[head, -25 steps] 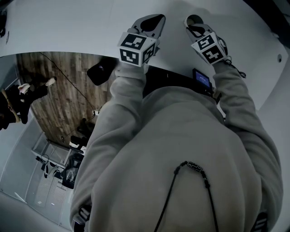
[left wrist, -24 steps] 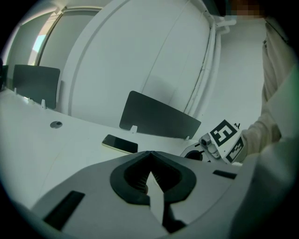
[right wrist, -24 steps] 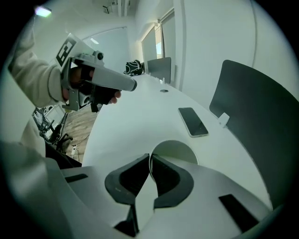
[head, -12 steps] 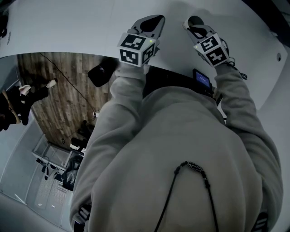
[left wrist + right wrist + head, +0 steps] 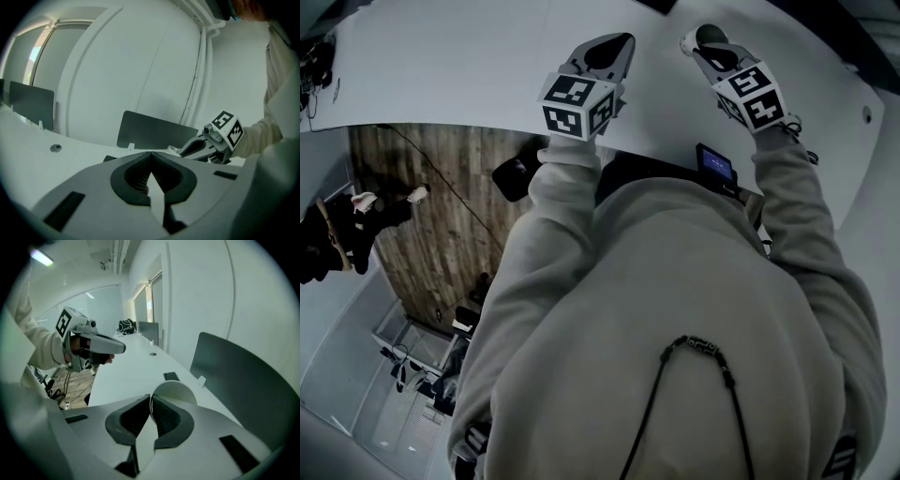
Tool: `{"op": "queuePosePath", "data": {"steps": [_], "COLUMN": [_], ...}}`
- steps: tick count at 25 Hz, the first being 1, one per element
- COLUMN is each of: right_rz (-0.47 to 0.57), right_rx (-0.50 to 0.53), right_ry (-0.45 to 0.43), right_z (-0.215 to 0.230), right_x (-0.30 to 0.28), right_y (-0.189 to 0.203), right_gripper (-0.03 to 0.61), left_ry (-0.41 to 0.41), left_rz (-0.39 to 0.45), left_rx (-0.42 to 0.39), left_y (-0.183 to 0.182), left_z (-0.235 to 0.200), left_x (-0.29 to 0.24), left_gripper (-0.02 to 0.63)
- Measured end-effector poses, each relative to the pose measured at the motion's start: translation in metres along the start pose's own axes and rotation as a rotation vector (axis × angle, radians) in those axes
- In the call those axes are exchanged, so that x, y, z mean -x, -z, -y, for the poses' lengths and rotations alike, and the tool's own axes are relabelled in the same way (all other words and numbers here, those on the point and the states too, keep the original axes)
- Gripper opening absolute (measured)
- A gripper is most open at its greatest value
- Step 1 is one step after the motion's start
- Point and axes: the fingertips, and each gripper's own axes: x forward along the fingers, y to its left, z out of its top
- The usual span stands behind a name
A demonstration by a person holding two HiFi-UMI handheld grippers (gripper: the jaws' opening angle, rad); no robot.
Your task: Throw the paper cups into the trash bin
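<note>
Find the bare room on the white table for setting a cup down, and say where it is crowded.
Bare: the white table left of the left gripper, and the strip between table edge and grommet. Crowded: beside the divider panel, where the right gripper holds the paper cup.

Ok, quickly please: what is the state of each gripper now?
Left gripper: jaws closed, nothing between them.
Right gripper: jaws closed on the rim of a paper cup.
</note>
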Motion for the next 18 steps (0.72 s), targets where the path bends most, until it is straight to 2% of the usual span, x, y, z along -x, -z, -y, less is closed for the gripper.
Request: {"op": "queuePosePath", "data": {"steps": [3,8,12,18], "right_rz": [0.084,0.173,0.203,0.26], "right_rx": [-0.007,0.019,0.061,0.004], "right_ry": [0.047,0.123,0.184,0.239], "right_z": [0.007,0.043,0.057,0.071], "right_x": [0.023,0.072,0.101,0.147], "right_y": [-0.029,-0.09,-0.104,-0.107], "right_gripper": [0.038,0.038,0.038,0.038], "left_ry": [0.012,0.06,0.11,0.172], "left_rz": [0.036,0.089,0.115,0.114], "left_rx": [-0.045,-0.126,-0.175,-0.21], "left_y": [-0.019,-0.083,-0.109,-0.127], "left_z": [0.003,0.01,0.026,0.062], "left_x": [0.002,-0.012,-0.023,-0.028], "left_gripper": [-0.005,-0.005,-0.005,-0.005]}}
